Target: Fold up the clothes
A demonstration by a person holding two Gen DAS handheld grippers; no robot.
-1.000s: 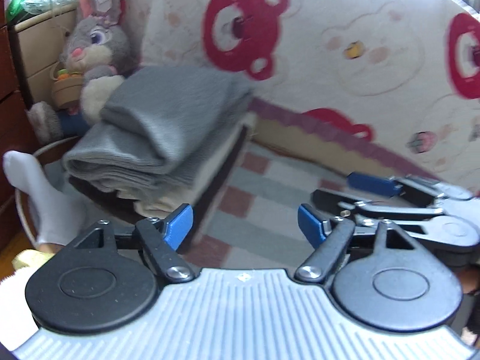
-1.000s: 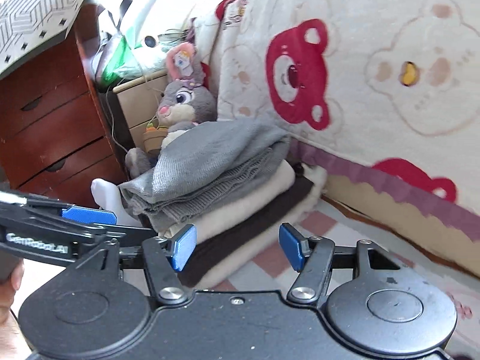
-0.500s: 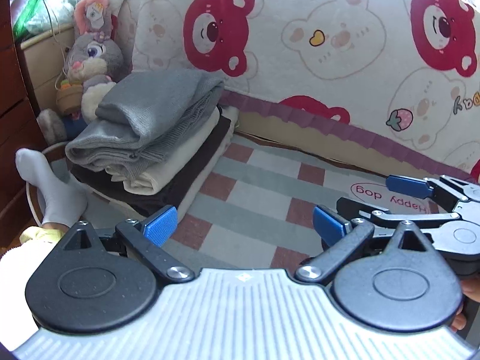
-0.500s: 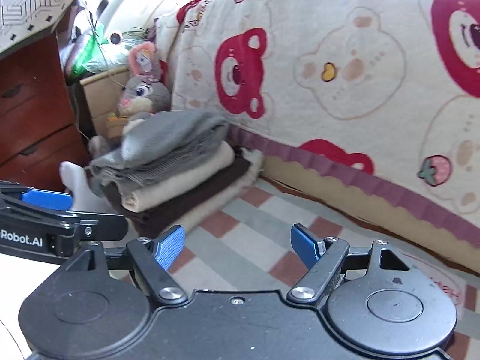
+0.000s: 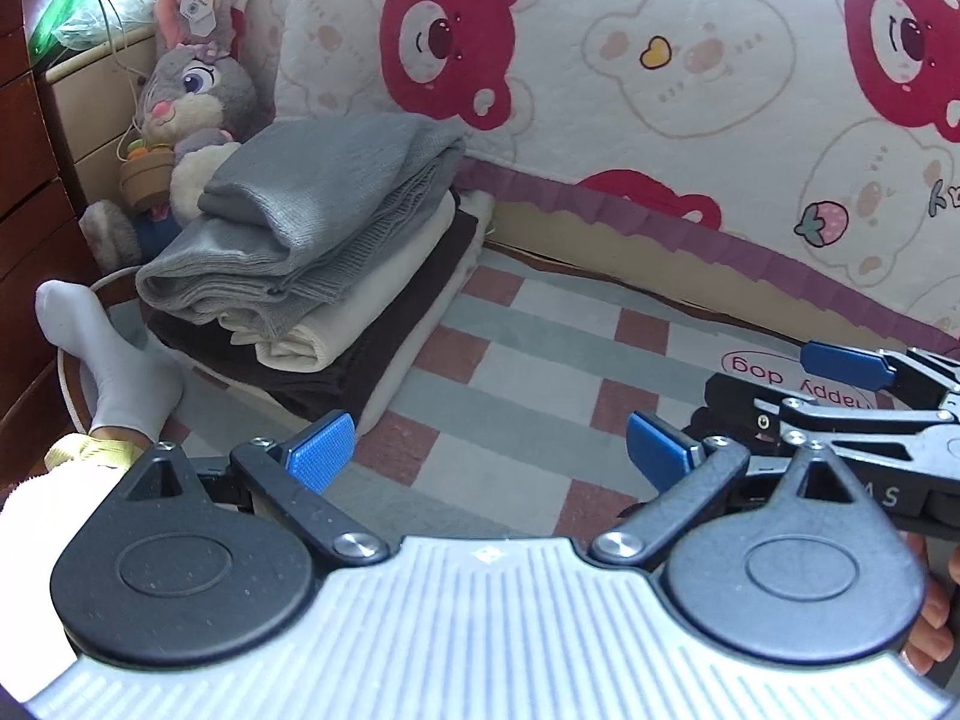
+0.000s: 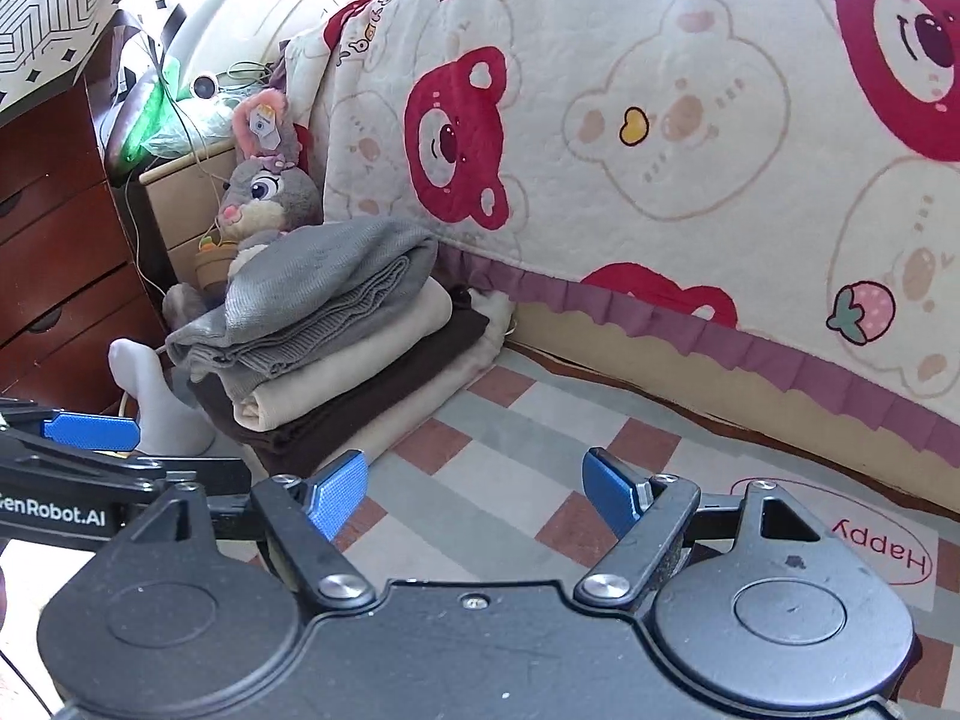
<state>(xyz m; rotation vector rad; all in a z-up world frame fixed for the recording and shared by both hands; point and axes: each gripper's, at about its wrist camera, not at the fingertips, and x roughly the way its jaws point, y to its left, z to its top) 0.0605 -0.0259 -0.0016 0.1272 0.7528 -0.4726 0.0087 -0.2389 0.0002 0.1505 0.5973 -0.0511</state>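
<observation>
While we hold both tools low over the checked mat (image 5: 510,360), the left gripper (image 5: 489,450) and right gripper (image 6: 474,486) have just been opening and now stand spread, nothing between the pads. At the mat's far left corner, against the bear-print bedspread (image 5: 690,90), sits the stack of folded clothes (image 5: 336,264): grey knit (image 6: 336,288) on top, cream beneath, dark brown, pale at the bottom. Edges lie roughly squared, the grey one looser. We see no unfolded garment, so folding looks largely done.
</observation>
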